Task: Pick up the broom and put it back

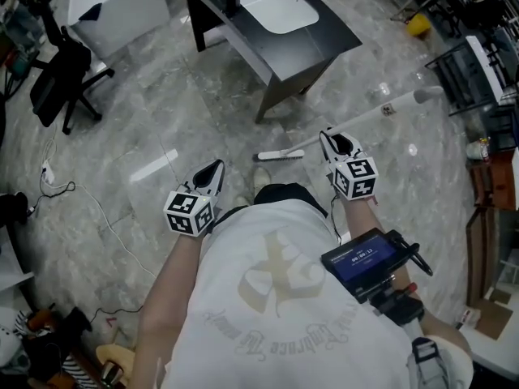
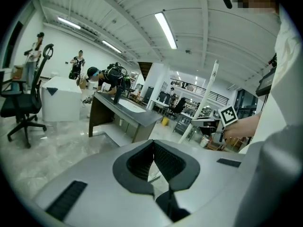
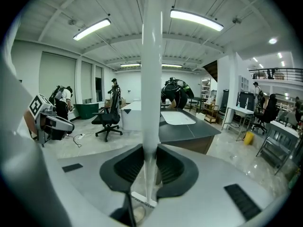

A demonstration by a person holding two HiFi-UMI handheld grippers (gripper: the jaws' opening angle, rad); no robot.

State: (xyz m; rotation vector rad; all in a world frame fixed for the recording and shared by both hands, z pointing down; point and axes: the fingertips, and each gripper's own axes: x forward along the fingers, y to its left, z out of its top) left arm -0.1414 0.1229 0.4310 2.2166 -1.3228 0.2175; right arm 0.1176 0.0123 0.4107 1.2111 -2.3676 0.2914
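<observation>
Floor (image 1: 146,160) of grey marble fills most of the frame, with a dark desk (image 1: 324,43) at top centre. The broom (image 1: 413,98) slants from centre toward the right edge, its handle clamped in the right gripper (image 1: 336,146). The left gripper (image 1: 212,171), jaws together and empty, would do well to steady that long handle.

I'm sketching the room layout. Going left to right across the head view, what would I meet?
black office chair → left gripper → right gripper, jaws closed on the broom → black wire rack
</observation>
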